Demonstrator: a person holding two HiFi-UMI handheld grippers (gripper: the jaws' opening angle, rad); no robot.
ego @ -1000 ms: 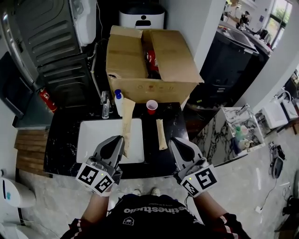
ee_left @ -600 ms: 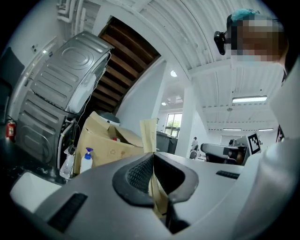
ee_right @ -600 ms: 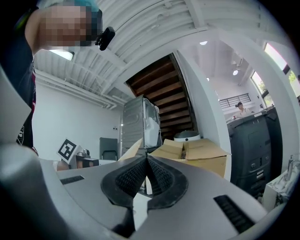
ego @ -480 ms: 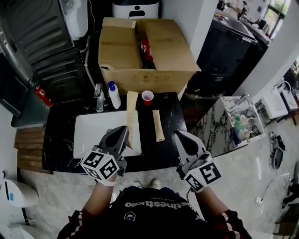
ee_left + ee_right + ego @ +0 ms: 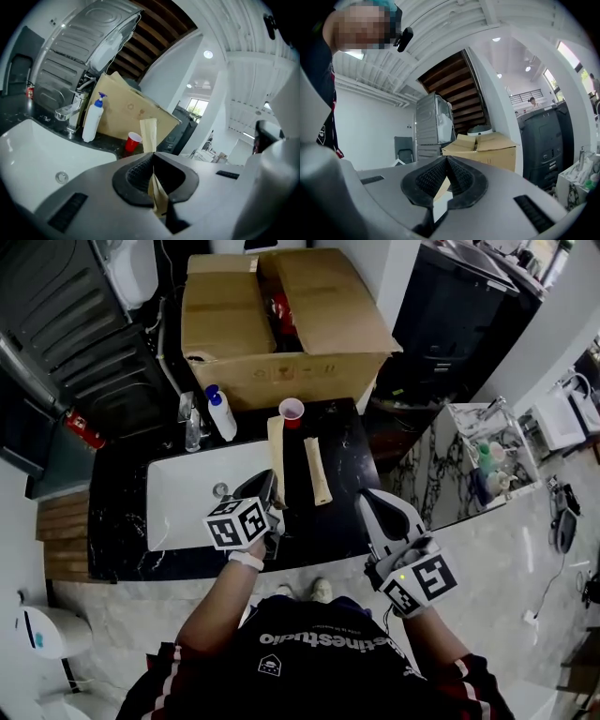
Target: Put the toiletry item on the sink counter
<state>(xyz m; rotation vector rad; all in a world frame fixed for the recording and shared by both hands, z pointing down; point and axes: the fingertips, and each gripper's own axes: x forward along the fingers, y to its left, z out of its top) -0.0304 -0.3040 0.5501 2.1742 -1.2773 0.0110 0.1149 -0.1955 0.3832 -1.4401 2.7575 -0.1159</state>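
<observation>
Two long tan paper packets lie on the black sink counter (image 5: 122,554), to the right of the white basin (image 5: 183,512). My left gripper (image 5: 270,486) is shut on the near end of the left packet (image 5: 276,448). In the left gripper view the packet (image 5: 150,135) runs out past the left gripper's (image 5: 153,158) meeting tips, and its paper shows pinched between the jaws. The second packet (image 5: 317,471) lies free beside it. My right gripper (image 5: 367,497) hovers over the counter's front right corner, shut on nothing. The right gripper view shows the right gripper (image 5: 446,160) with its ribbed pads touching.
A red cup (image 5: 292,410), a white pump bottle (image 5: 221,414) and the faucet (image 5: 192,424) stand along the counter's back. An open cardboard box (image 5: 272,320) sits behind them. A marble side table with bottles (image 5: 487,470) stands at the right.
My left gripper has moved forward and to the right onto the left packet's near end and now grips it. The right gripper has stayed near the counter's front edge.
</observation>
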